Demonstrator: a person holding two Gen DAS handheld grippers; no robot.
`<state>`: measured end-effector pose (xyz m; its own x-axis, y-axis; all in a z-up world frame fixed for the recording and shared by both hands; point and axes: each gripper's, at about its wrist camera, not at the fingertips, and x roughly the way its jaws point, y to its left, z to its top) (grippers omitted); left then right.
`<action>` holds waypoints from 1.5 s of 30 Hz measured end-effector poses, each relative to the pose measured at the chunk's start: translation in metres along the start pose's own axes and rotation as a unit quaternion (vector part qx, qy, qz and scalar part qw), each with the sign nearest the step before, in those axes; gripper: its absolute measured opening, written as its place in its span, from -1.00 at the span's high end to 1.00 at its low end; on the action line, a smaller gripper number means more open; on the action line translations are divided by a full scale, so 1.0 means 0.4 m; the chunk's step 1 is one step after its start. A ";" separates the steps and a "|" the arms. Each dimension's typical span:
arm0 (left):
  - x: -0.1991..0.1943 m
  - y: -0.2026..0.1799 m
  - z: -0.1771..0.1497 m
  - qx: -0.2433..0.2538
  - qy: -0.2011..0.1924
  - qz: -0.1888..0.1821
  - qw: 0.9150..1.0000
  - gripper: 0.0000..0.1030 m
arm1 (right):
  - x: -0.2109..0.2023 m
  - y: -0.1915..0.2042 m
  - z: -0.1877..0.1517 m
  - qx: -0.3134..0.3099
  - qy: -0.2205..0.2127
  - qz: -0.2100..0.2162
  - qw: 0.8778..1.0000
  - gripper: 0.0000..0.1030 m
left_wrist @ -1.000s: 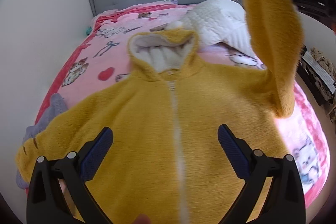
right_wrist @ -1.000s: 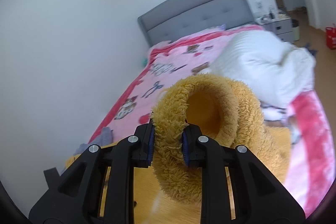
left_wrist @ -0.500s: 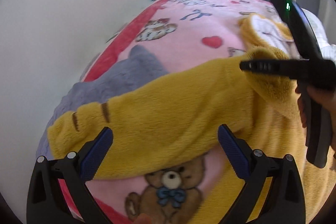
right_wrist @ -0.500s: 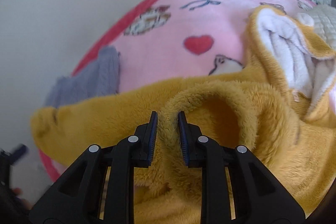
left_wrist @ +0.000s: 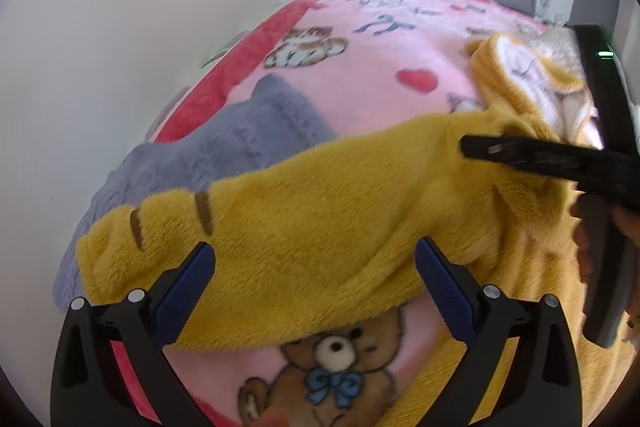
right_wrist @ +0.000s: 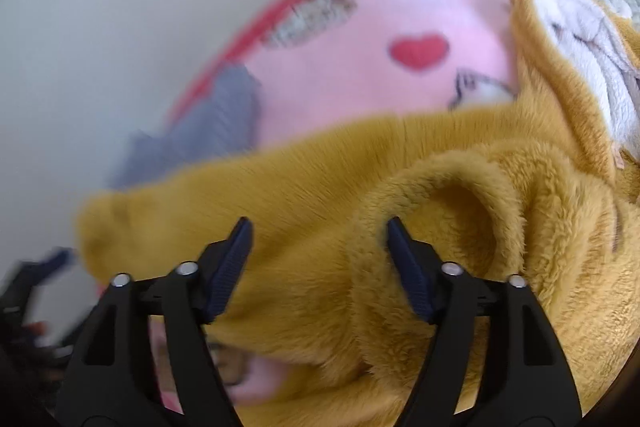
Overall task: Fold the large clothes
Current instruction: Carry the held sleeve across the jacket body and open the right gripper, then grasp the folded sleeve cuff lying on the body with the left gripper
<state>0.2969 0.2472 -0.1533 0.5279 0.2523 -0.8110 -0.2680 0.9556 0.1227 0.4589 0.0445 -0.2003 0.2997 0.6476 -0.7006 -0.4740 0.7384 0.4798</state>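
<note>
Right wrist view: the right gripper [right_wrist: 320, 259] has just been opening, and its jaws now stand spread above the mustard fleece hooded jacket [right_wrist: 360, 179], with the rolled sleeve cuff [right_wrist: 436, 211] lying just by the right-hand pad [right_wrist: 408, 267] and apparently no longer pinched, though blur makes contact hard to judge. The jacket is spread on a pink cartoon-print blanket [right_wrist: 340, 67] on the bed, its white-lined hood [right_wrist: 580, 39] toward the headboard. In the left wrist view, the left gripper [left_wrist: 316, 287] is released too, its wide jaws straddling the striped sleeve [left_wrist: 280, 227] without pressing it; a grey knitted garment [left_wrist: 224, 147] lies beyond that sleeve.
</note>
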 end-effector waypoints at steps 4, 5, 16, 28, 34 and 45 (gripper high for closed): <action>-0.023 -0.050 0.045 0.007 -0.018 -0.053 0.998 -0.90 | -0.214 -0.055 -0.013 0.043 -0.072 0.085 0.993 -0.78; -0.028 -0.070 0.053 0.012 -0.024 -0.060 0.998 -0.90 | -0.243 -0.073 -0.011 0.055 -0.079 0.104 0.990 -0.79; -0.054 -0.130 0.040 0.032 -0.031 -0.020 0.999 -0.90 | -0.171 -0.074 0.085 0.076 0.044 0.009 0.996 -0.85; -0.009 -0.122 0.059 0.031 -0.004 -0.072 0.997 -0.90 | -0.257 -0.153 0.048 0.086 -0.037 -0.177 0.980 -0.61; 0.094 -0.346 0.134 0.081 0.006 -0.195 0.977 -0.90 | -0.439 -0.445 -0.073 0.172 -0.015 -0.288 0.942 -0.63; 0.272 -0.463 0.161 0.163 0.076 -0.302 0.936 -0.36 | -0.582 -0.698 -0.223 0.213 -0.022 -0.351 0.911 -0.77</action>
<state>0.4559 0.1075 -0.2275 0.3762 -0.3510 -0.8575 0.3160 0.9186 -0.2374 0.4477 -0.3294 -0.2183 0.4425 -0.0128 -0.8967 0.2099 0.9736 0.0897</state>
